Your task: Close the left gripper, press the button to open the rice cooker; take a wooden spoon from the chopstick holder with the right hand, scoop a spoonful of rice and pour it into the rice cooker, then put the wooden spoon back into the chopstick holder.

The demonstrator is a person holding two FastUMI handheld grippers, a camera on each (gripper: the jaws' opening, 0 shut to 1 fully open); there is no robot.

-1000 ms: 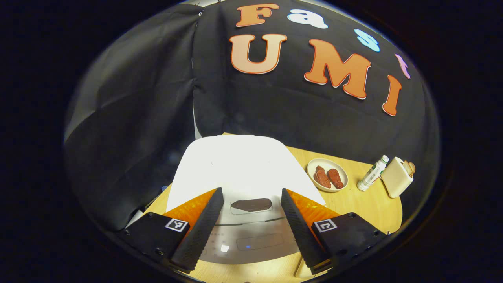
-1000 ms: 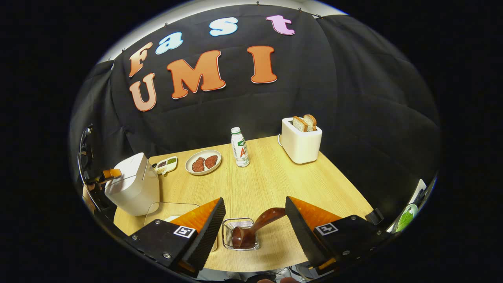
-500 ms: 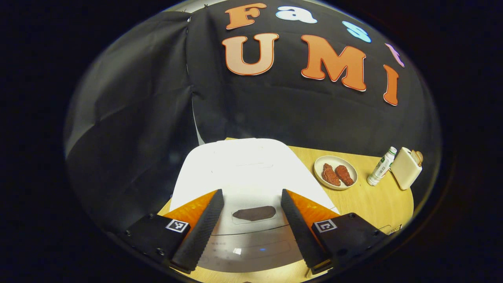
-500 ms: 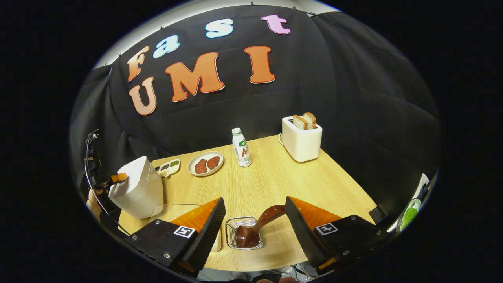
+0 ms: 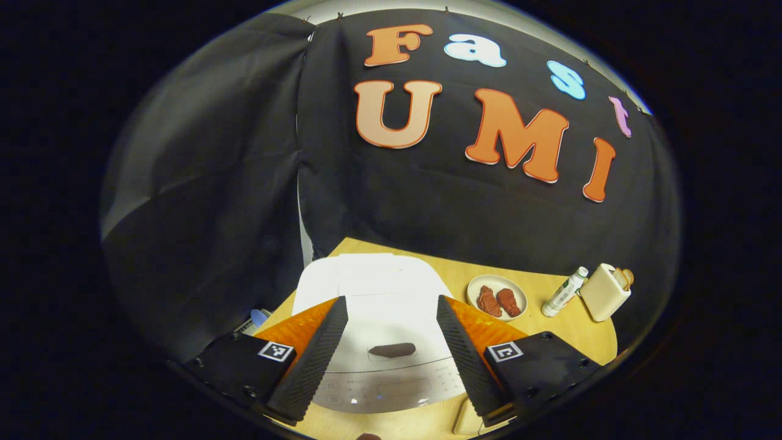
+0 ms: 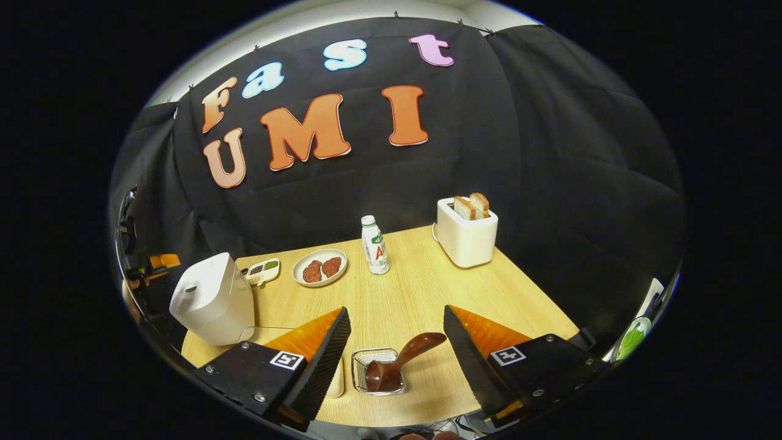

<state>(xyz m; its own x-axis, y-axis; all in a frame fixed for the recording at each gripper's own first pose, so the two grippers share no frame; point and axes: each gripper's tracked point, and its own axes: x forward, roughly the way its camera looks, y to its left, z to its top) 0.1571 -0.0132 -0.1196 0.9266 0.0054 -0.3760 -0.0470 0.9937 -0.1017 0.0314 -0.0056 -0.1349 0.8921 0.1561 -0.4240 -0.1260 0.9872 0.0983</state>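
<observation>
The white rice cooker [image 5: 372, 293] stands right ahead of my left gripper [image 5: 391, 299], lid down, its dark oval button [image 5: 391, 350] showing between the two spread fingers. The gripper is open and hovers off the cooker. In the right gripper view the cooker [image 6: 212, 299] sits at the table's left edge. A brown wooden spoon [image 6: 400, 360] leans bowl-down in the wire chopstick holder [image 6: 363, 360], just below my open right gripper [image 6: 394, 311]. A clear box [image 6: 263, 333] lies beside the cooker, partly hidden by a finger.
A plate of meat [image 6: 319, 267], a small bottle [image 6: 374, 244] and a white toaster with bread [image 6: 465, 235] line the back of the wooden table [image 6: 415, 287]. A small sauce tray [image 6: 263, 271] sits behind the cooker. The other gripper and a hand [image 6: 153, 266] are at the far left.
My left gripper has drawn back from the cooker, which now looks smaller and lower. The lid stays down. The right gripper has lifted slightly; the spoon still rests in the holder.
</observation>
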